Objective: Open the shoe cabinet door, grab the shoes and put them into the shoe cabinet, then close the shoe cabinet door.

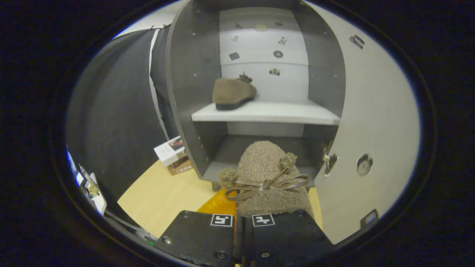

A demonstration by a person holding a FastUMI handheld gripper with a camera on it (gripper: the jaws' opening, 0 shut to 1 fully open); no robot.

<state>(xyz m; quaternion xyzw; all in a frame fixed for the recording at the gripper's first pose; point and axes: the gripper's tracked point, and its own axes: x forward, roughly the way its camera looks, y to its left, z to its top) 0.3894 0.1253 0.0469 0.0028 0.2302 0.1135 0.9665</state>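
A fuzzy brown shoe with a ribbon bow and pompoms sticks out forward from my gripper, whose fingers are closed together on its heel end. Just beyond it stands the shoe cabinet, dark-walled, with its door swung open to the right. A matching brown shoe rests on the left part of the white shelf inside. The held shoe's toe points at the lower compartment under that shelf.
Boxes and booklets lie on the pale wooden floor left of the cabinet's base. An orange object lies on the floor under the held shoe. The open door bears hinge hardware and a round fitting.
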